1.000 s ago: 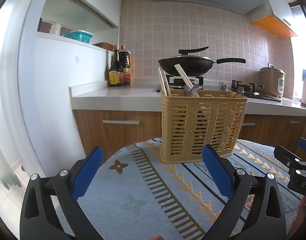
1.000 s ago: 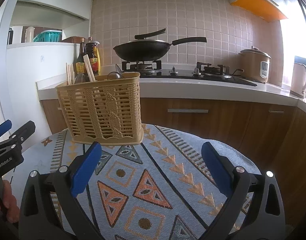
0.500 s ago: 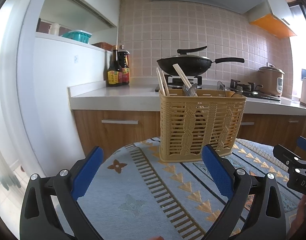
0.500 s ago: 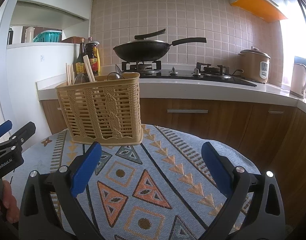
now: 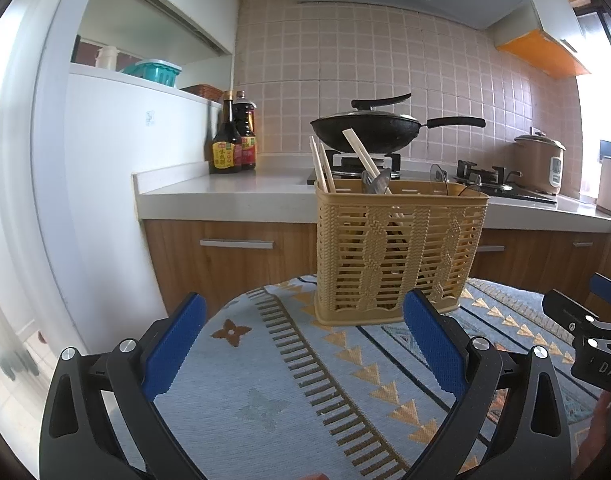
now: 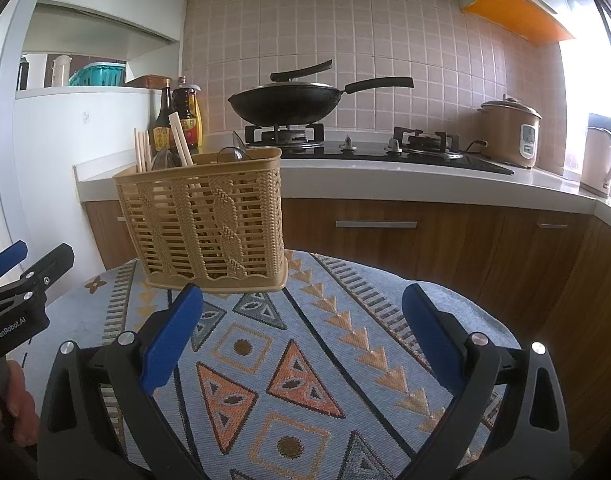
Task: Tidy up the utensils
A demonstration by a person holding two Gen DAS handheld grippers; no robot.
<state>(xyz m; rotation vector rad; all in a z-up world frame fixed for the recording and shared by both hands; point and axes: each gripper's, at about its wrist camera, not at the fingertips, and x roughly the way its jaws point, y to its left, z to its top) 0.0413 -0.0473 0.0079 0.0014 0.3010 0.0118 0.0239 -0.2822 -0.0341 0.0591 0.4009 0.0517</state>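
A tan woven plastic utensil basket point(image 5: 397, 252) stands upright at the far edge of a round table with a patterned blue cloth point(image 5: 273, 380). It holds wooden chopsticks point(image 5: 321, 168), a metal spoon point(image 5: 375, 182) and other utensils. It also shows in the right wrist view point(image 6: 209, 220). My left gripper point(image 5: 305, 340) is open and empty, short of the basket. My right gripper point(image 6: 301, 332) is open and empty, in front and to the right of the basket.
Behind the table runs a kitchen counter point(image 5: 225, 196) with two sauce bottles point(image 5: 231, 140), a black wok point(image 5: 365, 128) on a gas stove, a rice cooker point(image 6: 509, 132) and a kettle point(image 6: 599, 164). Wooden cabinets point(image 6: 385, 236) are below. A white partition wall point(image 5: 105, 160) stands at left.
The left wrist view has pulled back and lifted slightly, so the basket looks a little farther away. The right wrist view barely shifts. Both grippers stay open.
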